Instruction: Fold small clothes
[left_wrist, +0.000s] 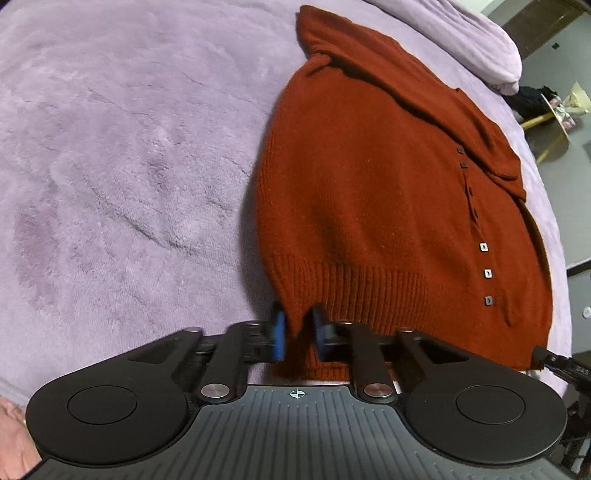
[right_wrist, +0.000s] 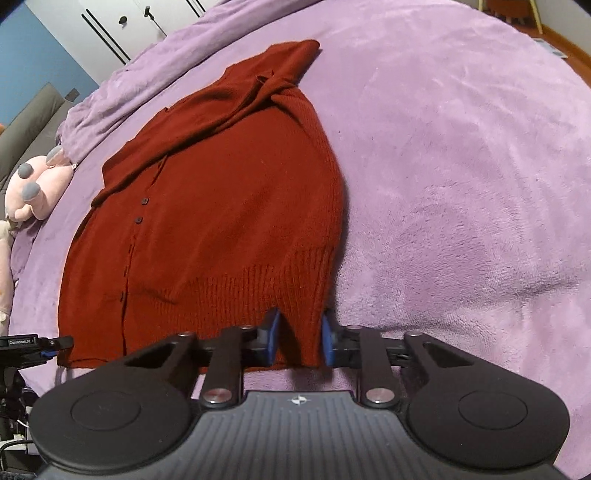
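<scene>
A rust-red knitted cardigan (left_wrist: 388, 192) lies flat on a purple fleece blanket (left_wrist: 110, 147), its buttons up and a sleeve folded across the upper part. My left gripper (left_wrist: 297, 328) is shut on the left corner of the ribbed hem, with its blue pads pinching the knit. In the right wrist view the same cardigan (right_wrist: 221, 206) spreads away from me, and my right gripper (right_wrist: 299, 332) is shut on the hem's right corner, a thick fold of knit filling the gap between its pads. Each gripper shows at the edge of the other's view: the right gripper (left_wrist: 554, 360) and the left gripper (right_wrist: 55, 343).
The blanket (right_wrist: 461, 184) covers a bed and stretches wide on both sides of the cardigan. A pink plush toy (right_wrist: 33, 188) lies at the bed's left edge. Past the bed's right edge is grey floor with small items (left_wrist: 561, 110). A hand (left_wrist: 14, 435) holds the left gripper.
</scene>
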